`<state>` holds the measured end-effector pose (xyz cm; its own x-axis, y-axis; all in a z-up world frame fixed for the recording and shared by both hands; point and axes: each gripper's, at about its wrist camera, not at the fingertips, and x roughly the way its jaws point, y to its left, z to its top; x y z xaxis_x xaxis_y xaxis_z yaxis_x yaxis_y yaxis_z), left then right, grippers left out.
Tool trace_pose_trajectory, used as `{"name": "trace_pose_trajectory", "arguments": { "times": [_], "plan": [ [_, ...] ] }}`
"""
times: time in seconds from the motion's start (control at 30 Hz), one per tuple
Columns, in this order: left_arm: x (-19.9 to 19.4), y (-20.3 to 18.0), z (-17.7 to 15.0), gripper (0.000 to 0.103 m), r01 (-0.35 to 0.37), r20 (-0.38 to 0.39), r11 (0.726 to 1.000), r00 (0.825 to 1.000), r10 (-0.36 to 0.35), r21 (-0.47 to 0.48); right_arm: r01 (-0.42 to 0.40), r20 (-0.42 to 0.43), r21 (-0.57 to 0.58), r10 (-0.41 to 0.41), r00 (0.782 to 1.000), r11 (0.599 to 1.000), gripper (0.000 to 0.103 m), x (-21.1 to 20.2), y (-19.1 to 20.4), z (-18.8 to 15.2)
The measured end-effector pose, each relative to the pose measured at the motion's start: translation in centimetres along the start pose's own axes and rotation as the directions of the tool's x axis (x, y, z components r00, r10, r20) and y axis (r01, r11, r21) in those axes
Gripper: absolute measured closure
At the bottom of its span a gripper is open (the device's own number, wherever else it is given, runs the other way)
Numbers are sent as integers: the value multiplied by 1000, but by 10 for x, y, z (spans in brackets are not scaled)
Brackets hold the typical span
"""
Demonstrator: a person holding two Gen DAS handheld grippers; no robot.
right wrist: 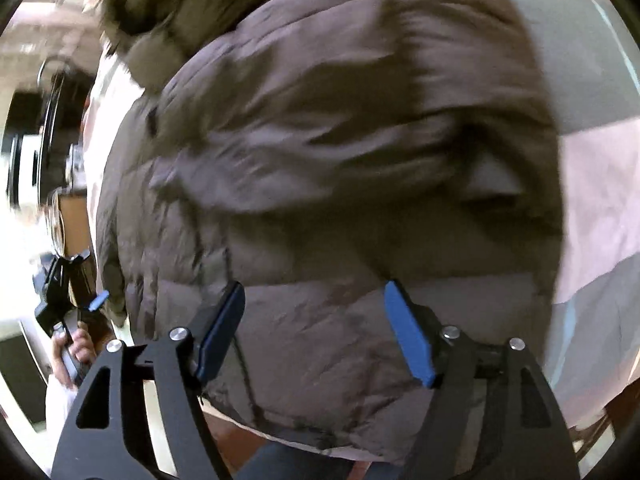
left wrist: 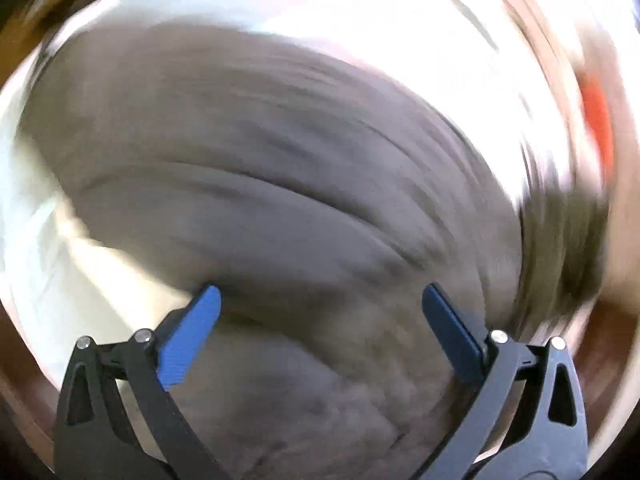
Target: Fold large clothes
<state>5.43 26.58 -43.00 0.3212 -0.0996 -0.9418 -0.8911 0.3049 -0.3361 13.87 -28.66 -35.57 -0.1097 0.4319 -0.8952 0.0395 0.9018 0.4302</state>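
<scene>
A large brown puffer jacket (right wrist: pixel 320 160) with a fur-trimmed hood (right wrist: pixel 168 4) lies spread on a pale sheet (right wrist: pixel 600 200). It fills the left wrist view (left wrist: pixel 260 200), which is heavily blurred by motion. My right gripper (right wrist: pixel 314 294) is open and empty, just above the jacket's lower part. My left gripper (left wrist: pixel 320 294) is open and empty above the jacket; it also shows in the right wrist view (right wrist: pixel 94 300) at the jacket's left edge, held in a hand.
The pale sheet (left wrist: pixel 48 240) extends past the jacket. An orange object (left wrist: pixel 598 120) is blurred at the right. Brown furniture (right wrist: pixel 74 216) and dark appliances (right wrist: pixel 36 120) stand at the left.
</scene>
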Motion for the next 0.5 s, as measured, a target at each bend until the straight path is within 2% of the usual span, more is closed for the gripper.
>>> {"name": "trace_pose_trajectory", "arguments": {
  "times": [0.03, 0.07, 0.17, 0.27, 0.33, 0.4, 0.5],
  "plan": [
    [-5, 28, 13, 2, 16, 7, 997, 1000, -15, -76, 1, -9, -12, -1, 1000, 1000, 28, 7, 12, -2],
    [-8, 59, 30, 2, -6, 15, 992, 1000, 8, -130, 4, -14, -22, -5, 1000, 1000, 26, 13, 24, -4],
    [-9, 110, 61, 2, -50, 5, 981, 999, 52, -190, 1, -26, -42, -2, 1000, 999, 26, 30, 52, -11],
    [2, 152, 94, 2, -25, -55, 968, 998, 11, -249, -10, -48, -57, 8, 999, 998, 26, 47, 84, -26],
    [9, 168, 101, 2, -40, -83, 960, 996, 17, -277, -13, -67, -75, 8, 998, 997, 26, 57, 106, -33],
    [14, 179, 113, 2, -90, -88, 950, 994, 67, -300, -16, -86, -100, 7, 996, 995, 26, 66, 127, -41],
    [19, 181, 127, 3, -85, -82, 953, 995, 64, -290, -42, -105, -144, 27, 994, 989, 26, 70, 155, -51]
  ]
}}
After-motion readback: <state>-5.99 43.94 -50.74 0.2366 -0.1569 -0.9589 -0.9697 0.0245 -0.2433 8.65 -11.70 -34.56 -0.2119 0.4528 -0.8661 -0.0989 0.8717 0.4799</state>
